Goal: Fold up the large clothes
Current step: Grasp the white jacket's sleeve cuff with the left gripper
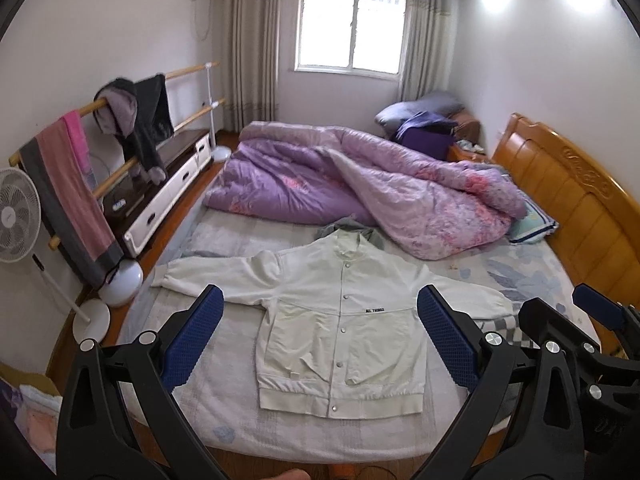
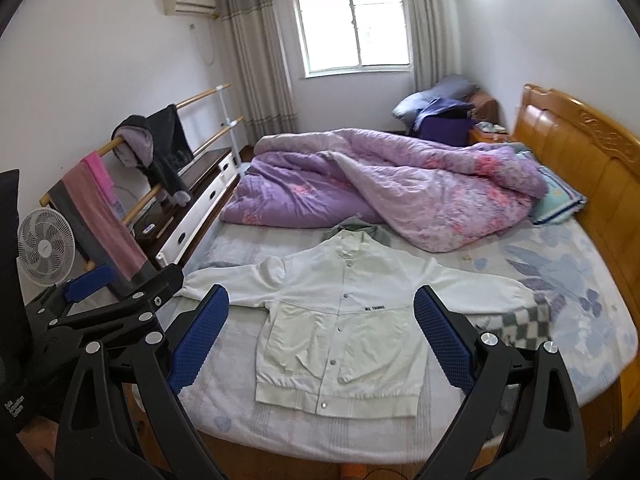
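You are holding the left tongs [image 1: 320, 336] and right tongs [image 2: 320, 336] spread wide and empty above the white jacket [image 1: 340, 320], which is lying flat, buttoned, sleeves outstretched, on the bed [image 1: 520, 272] near its edge.

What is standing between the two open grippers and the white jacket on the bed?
Nothing visible does. The white jacket lies flat on the bed, and the left gripper and right gripper hover open before it.
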A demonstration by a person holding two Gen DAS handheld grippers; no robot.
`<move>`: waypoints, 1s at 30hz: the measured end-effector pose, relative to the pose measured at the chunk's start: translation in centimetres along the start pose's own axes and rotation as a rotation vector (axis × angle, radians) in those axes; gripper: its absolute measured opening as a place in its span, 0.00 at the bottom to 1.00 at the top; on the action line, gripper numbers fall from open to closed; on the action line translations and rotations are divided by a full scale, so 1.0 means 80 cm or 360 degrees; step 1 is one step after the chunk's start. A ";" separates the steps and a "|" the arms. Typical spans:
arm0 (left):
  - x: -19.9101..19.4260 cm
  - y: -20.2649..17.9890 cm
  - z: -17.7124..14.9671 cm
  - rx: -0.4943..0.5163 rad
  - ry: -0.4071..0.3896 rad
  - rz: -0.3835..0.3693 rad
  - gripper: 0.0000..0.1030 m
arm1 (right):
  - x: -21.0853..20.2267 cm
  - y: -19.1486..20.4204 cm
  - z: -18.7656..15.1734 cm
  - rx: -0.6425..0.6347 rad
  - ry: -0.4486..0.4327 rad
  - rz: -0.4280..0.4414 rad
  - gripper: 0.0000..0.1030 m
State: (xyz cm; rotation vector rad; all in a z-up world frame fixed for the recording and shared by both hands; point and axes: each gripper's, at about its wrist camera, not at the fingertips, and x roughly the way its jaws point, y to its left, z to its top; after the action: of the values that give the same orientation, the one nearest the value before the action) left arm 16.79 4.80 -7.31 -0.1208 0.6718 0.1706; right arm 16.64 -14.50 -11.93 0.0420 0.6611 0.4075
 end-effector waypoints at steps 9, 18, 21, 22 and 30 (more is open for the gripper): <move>0.150 0.028 0.025 -0.0202 0.0287 0.0041 0.95 | 0.147 -0.009 0.043 -0.0095 0.0256 0.0066 0.88; 0.279 0.128 0.011 -0.0378 0.0506 0.0104 0.95 | 0.276 0.024 0.047 -0.0119 0.0459 0.0085 0.88; 0.318 0.188 0.001 -0.0485 0.0543 0.0115 0.95 | 0.334 0.047 0.041 -0.0098 0.0527 0.0055 0.88; 0.335 0.219 -0.002 -0.0539 0.0546 0.0112 0.95 | 0.355 0.056 0.039 -0.0084 0.0538 0.0039 0.88; 0.483 0.470 -0.039 -0.0960 0.0601 0.0202 0.95 | 0.518 0.115 0.015 0.0016 0.0650 -0.0156 0.88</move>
State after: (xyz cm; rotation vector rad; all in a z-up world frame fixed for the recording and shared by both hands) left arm 37.26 45.61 -36.09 -0.7038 0.9890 0.4783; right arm 43.63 9.86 -33.84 -0.0661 1.0637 0.3196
